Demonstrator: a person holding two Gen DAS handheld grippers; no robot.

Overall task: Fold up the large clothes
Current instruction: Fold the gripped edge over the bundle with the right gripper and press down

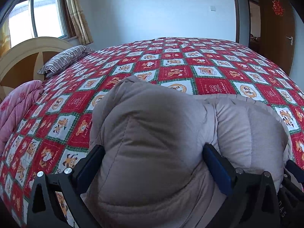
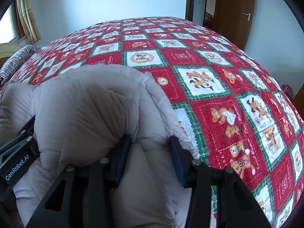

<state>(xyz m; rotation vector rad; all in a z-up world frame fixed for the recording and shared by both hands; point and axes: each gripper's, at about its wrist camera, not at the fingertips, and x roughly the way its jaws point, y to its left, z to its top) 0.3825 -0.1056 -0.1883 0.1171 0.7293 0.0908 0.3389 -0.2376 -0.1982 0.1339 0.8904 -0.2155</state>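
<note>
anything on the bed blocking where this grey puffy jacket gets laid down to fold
Nothing visible does. Both the left gripper and right gripper grip the grey jacket; the quilt ahead is bare, with the striped pillow off at the headboard.

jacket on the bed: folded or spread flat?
Bunched, not flat: the grey padded jacket bulges in thick rolls between both grippers' fingers above the bedspread.

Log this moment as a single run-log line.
stage: mid-fold | left gripper: shut on grey padded coat | right gripper: shut on grey padded coat | coat: bunched, above the red patchwork bedspread
</note>
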